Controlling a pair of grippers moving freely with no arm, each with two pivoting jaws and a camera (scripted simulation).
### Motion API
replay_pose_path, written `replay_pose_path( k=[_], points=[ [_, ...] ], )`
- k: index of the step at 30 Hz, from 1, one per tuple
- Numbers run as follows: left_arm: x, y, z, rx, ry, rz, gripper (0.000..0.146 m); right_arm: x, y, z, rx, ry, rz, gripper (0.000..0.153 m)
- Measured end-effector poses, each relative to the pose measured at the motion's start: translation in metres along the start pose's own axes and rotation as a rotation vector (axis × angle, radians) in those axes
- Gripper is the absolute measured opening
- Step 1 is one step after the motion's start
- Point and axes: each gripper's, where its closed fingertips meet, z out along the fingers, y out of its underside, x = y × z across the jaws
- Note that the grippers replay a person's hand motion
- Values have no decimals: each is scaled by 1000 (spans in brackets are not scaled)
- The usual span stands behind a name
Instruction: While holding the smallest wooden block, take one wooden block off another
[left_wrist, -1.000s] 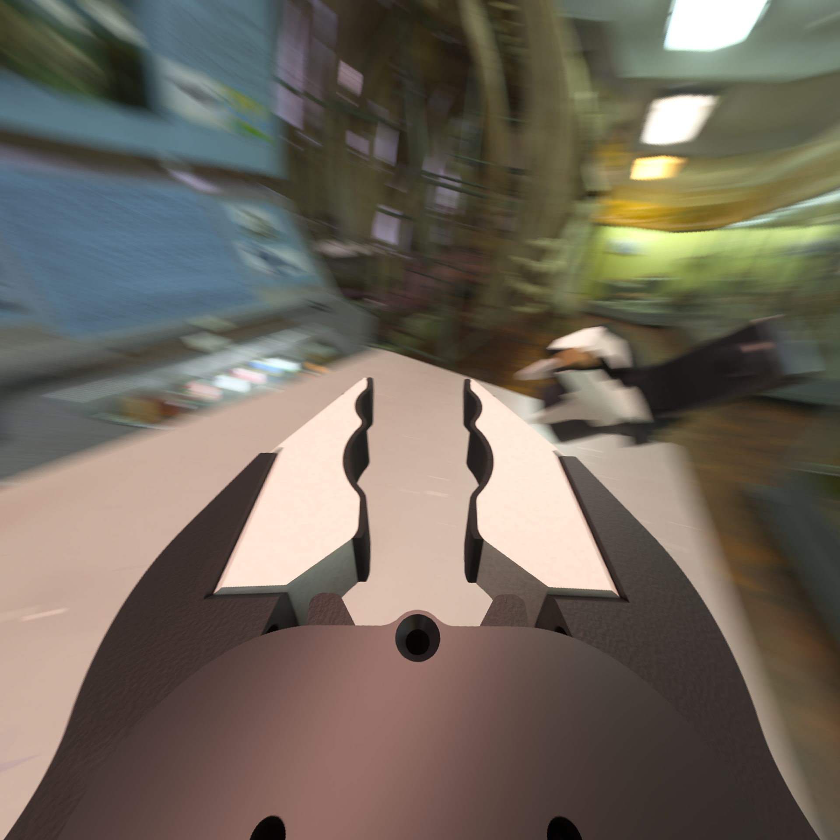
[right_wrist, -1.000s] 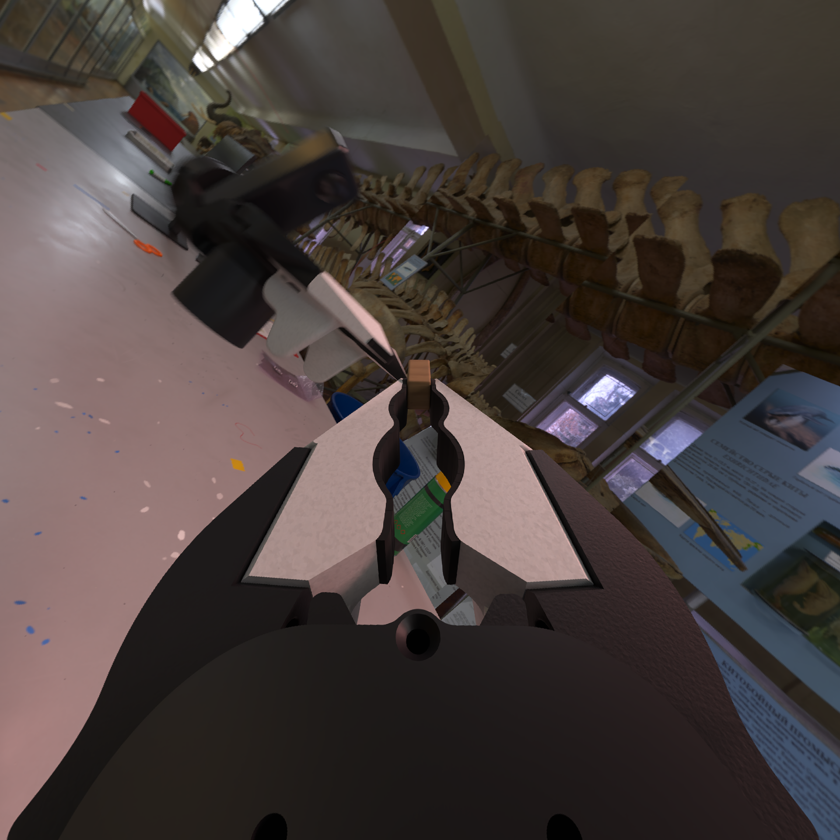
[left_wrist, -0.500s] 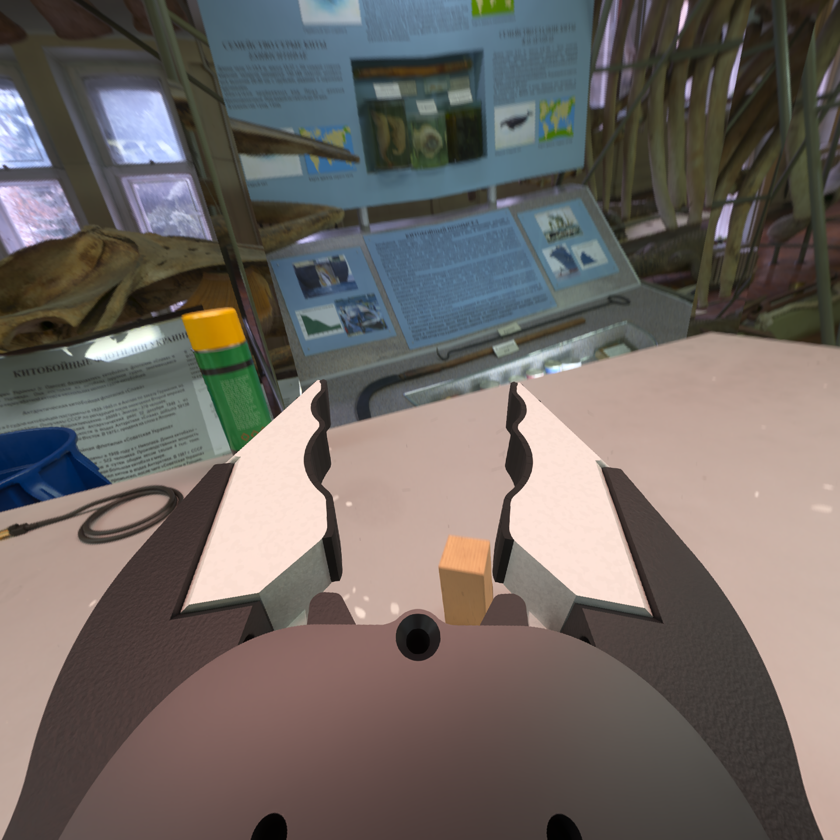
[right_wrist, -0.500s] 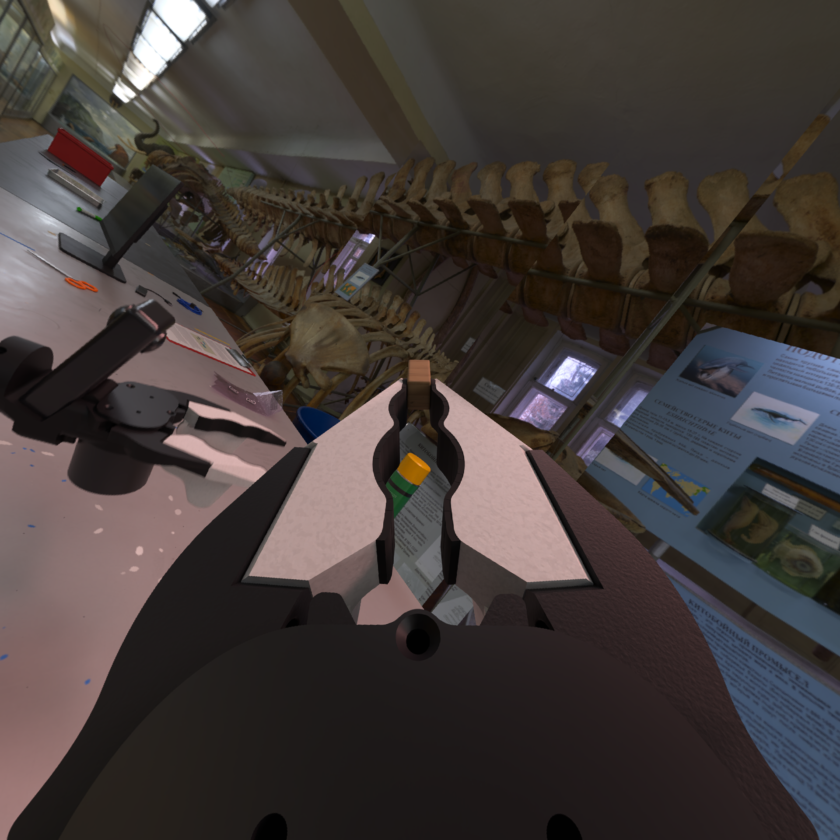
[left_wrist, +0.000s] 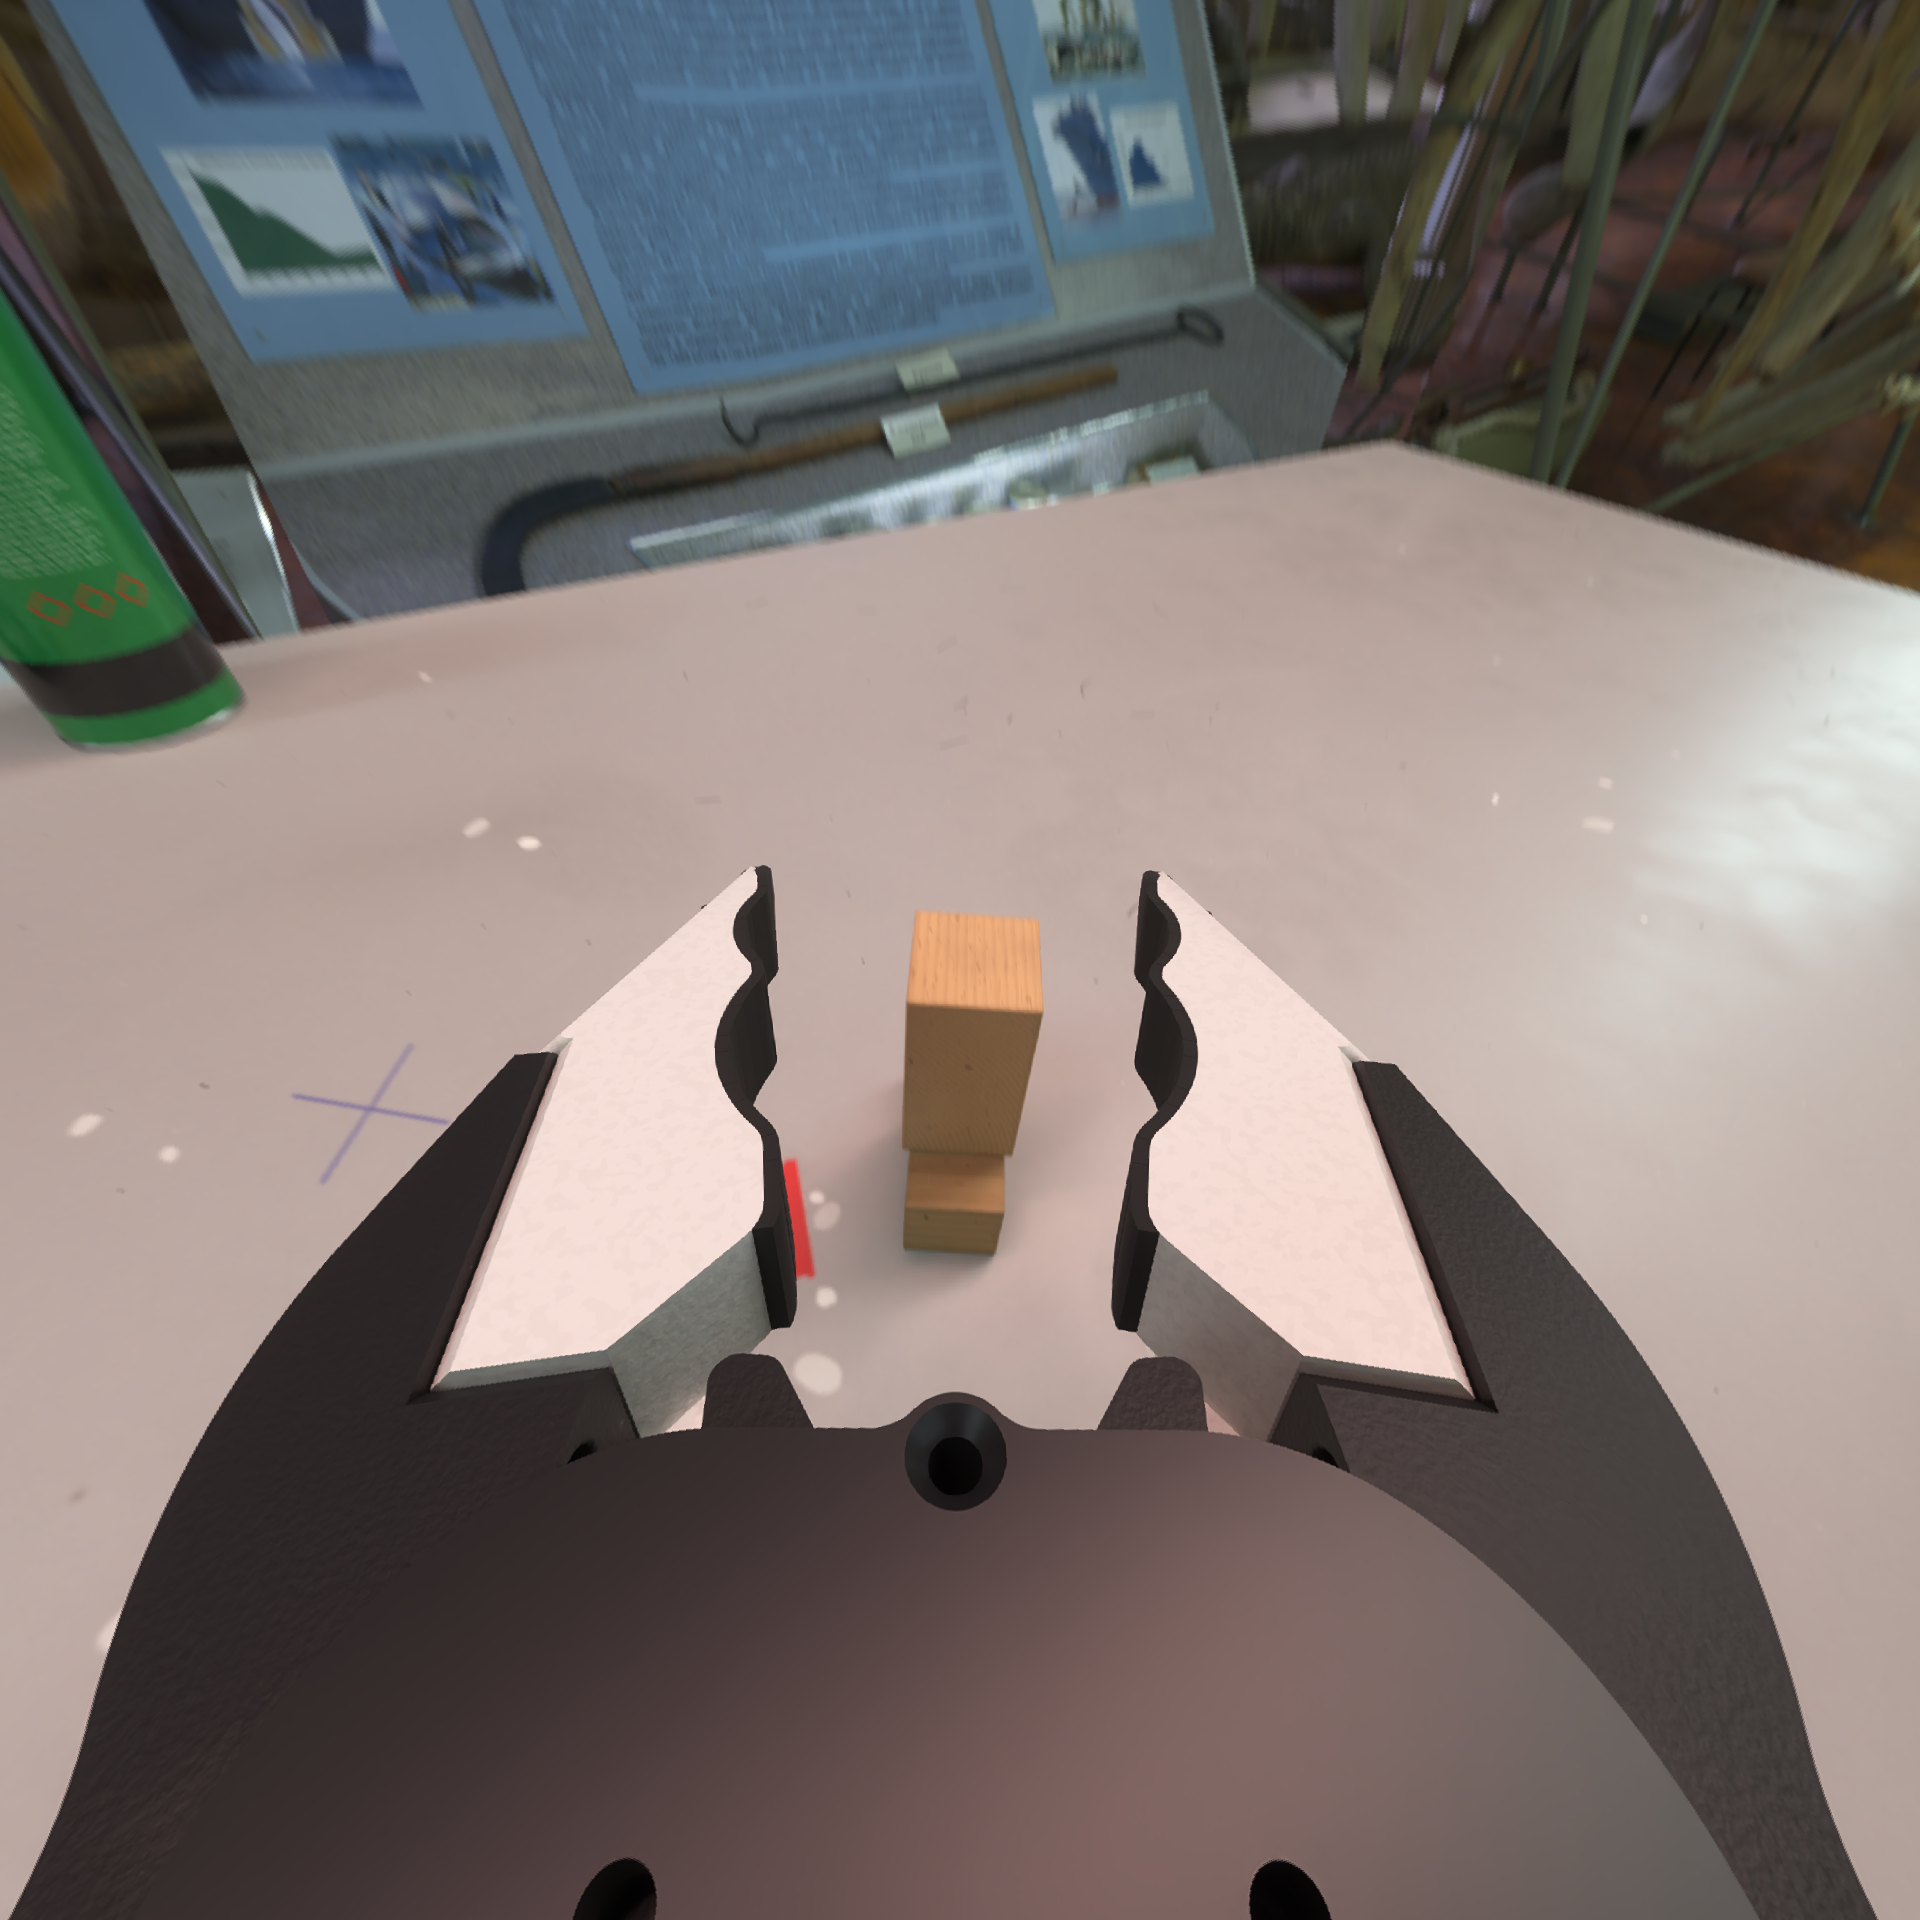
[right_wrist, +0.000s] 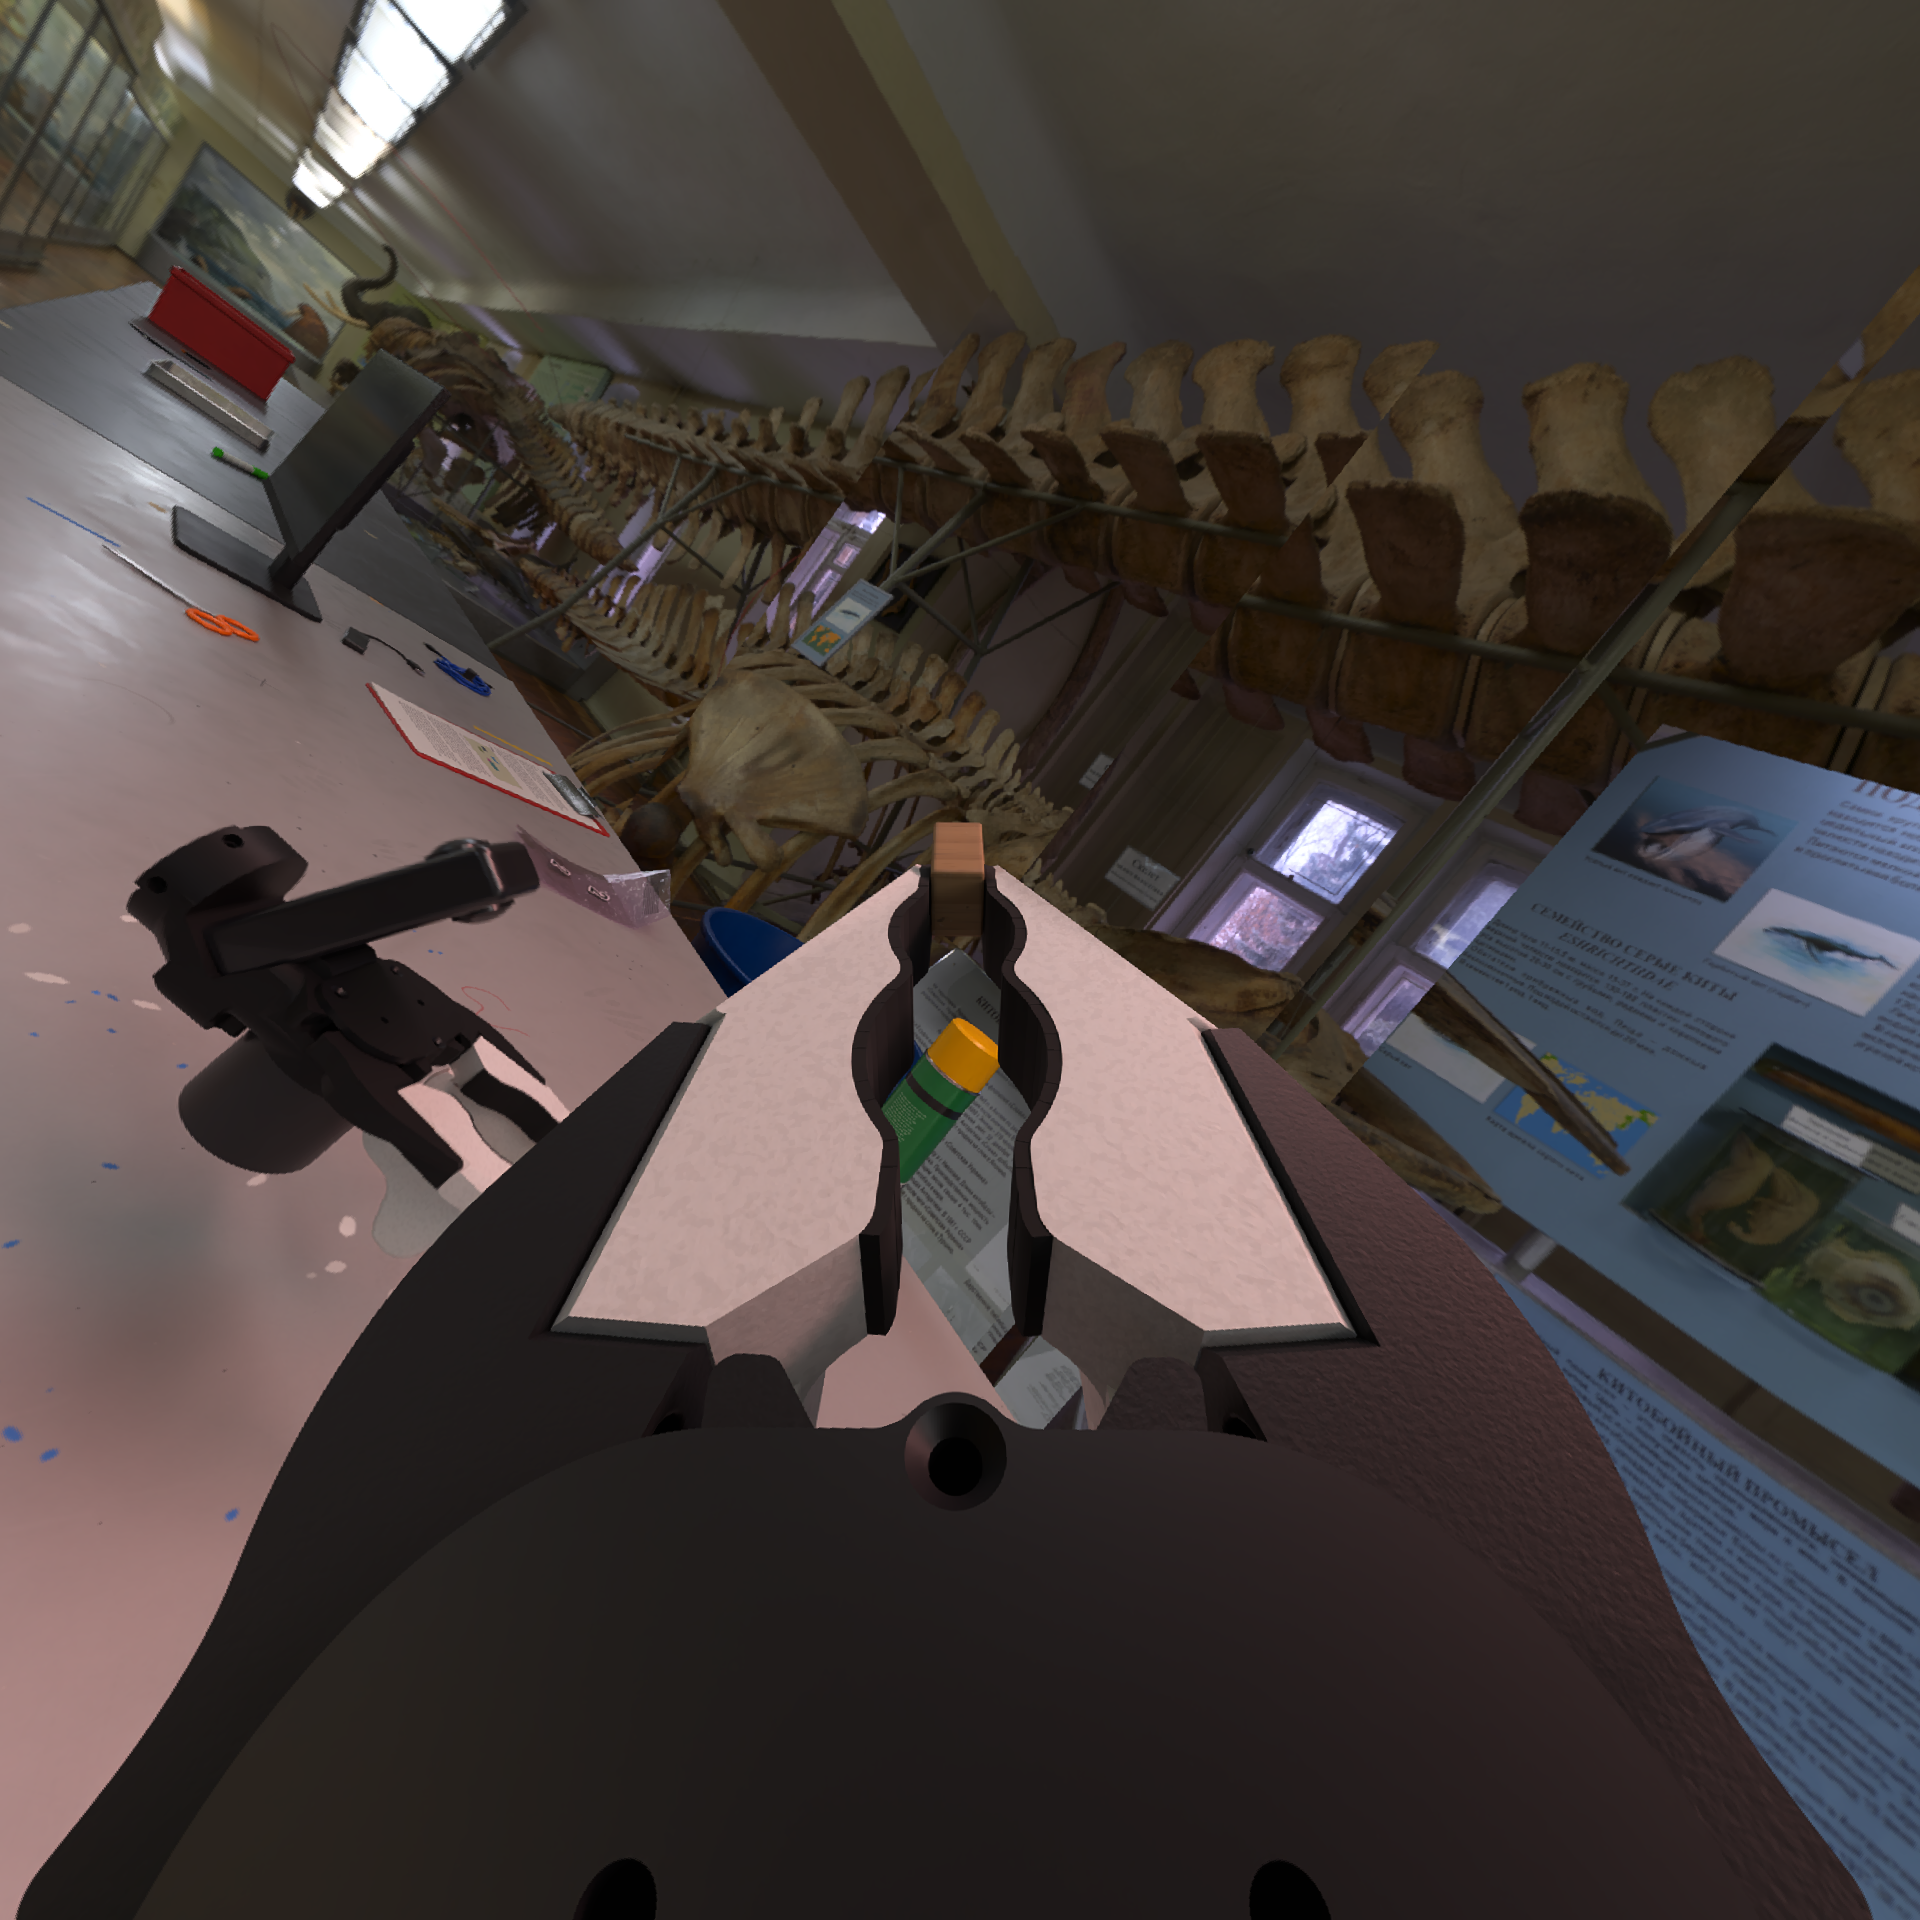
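Note:
In the left wrist view a tall wooden block (left_wrist: 971, 1029) stands on a smaller wooden block (left_wrist: 954, 1205) on the pale table (left_wrist: 1351, 727). My left gripper (left_wrist: 956, 885) is open, tilted down over the stack, with one finger on either side and a gap to each. My right gripper (right_wrist: 957, 883) is shut on the smallest wooden block (right_wrist: 957, 857) at its fingertips, held in the air. The left gripper also shows in the right wrist view (right_wrist: 468, 1117), low over the table; the stack is hidden there.
A green can (left_wrist: 94, 582) stands at the table's far left edge; its orange cap shows in the right wrist view (right_wrist: 961, 1049). A red mark (left_wrist: 798, 1231) and a purple cross (left_wrist: 364, 1112) lie on the table. A clipboard (right_wrist: 478, 753), a monitor stand (right_wrist: 312, 488) and a red box (right_wrist: 218, 332) sit farther off.
My left gripper has swung round, tilted down and drawn back, so the whole block stack now shows between its open fingers. My right gripper stays shut on the small block.

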Motion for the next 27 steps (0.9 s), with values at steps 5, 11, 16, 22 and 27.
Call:
replay_pose_path(
  k=[5, 11, 16, 22, 27],
  points=[
    [5, 30, 15, -148, 8, 33, 65, -2, 6, 3, -14, -6, 13, 8],
    [3, 40, 20, -201, 30, -9, 32, -8, 20, 12, -47, -26, 43, 8],
    [10, 15, 15, -161, 83, -86, 32, -22, 42, 34, -93, -34, 237, 8],
    [40, -50, -4, -88, 261, -224, 32, -70, 68, 69, -225, -32, 397, 8],
    [50, -71, -14, -64, 319, -272, 32, -96, 93, 79, -356, -22, 306, 8]
  ],
)
